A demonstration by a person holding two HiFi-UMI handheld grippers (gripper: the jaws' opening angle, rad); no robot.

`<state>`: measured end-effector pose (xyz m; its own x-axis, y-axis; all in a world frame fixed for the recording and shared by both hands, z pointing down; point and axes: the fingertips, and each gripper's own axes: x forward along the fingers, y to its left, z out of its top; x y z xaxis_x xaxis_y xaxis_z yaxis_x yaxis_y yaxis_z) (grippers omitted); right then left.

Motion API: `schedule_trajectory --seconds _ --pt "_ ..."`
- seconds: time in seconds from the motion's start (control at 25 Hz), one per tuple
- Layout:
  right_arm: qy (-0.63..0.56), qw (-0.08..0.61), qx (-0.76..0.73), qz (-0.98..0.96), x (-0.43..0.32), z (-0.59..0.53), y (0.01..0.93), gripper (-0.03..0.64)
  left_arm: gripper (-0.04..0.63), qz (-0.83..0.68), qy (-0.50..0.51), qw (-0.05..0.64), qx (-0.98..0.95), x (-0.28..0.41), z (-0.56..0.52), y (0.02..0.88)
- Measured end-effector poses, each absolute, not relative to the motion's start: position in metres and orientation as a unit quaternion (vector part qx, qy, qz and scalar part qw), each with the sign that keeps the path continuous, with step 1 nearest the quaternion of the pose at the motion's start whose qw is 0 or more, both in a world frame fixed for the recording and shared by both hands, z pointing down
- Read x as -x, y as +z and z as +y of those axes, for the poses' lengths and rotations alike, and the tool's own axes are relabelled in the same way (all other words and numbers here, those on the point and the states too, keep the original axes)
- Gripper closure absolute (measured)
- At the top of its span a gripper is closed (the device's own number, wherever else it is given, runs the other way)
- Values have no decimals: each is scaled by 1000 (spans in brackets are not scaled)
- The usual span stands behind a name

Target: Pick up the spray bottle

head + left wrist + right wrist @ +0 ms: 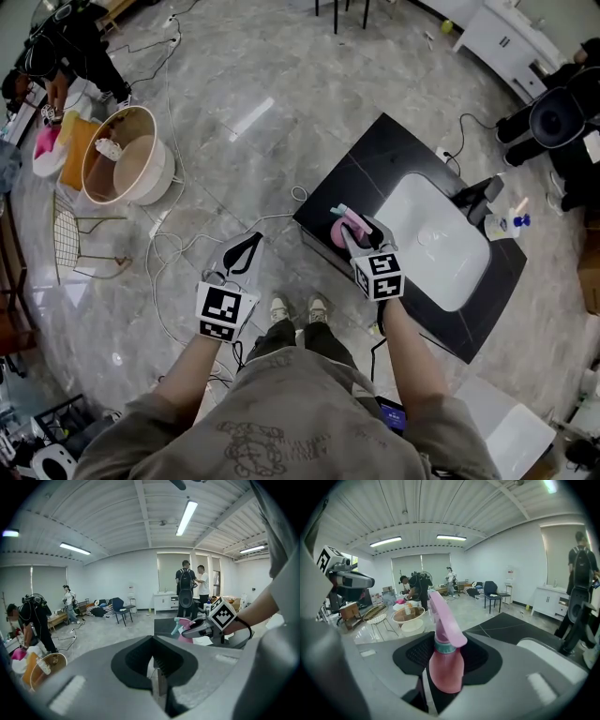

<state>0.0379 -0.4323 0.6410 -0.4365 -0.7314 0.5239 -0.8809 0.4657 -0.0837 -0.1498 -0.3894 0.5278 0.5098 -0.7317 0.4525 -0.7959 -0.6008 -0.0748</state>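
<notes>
My right gripper is shut on a pink spray bottle with a teal collar, at the near left corner of a black counter. In the right gripper view the bottle stands upright between the jaws, its pink trigger head pointing away from me. From the left gripper view, the bottle shows to the right, with the right gripper on it. My left gripper hangs over the floor left of the counter, its jaws together and holding nothing.
A white sink basin is set in the counter, with a black faucet and a small blue-capped bottle behind it. On the floor to the left lie cables, round tubs and a wire rack. People stand around the room.
</notes>
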Motion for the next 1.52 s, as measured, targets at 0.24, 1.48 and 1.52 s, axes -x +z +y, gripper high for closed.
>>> schedule_trajectory --seconds 0.24,1.48,1.52 --pt "176 208 -496 -824 -41 -432 606 420 595 -451 209 56 -866 154 -391 507" --pt "31 31 -530 -847 -53 -350 336 457 595 -450 160 -67 -876 164 -370 370" --pt "32 30 -530 -847 -52 -348 336 457 595 -450 162 -65 -876 165 -368 372"
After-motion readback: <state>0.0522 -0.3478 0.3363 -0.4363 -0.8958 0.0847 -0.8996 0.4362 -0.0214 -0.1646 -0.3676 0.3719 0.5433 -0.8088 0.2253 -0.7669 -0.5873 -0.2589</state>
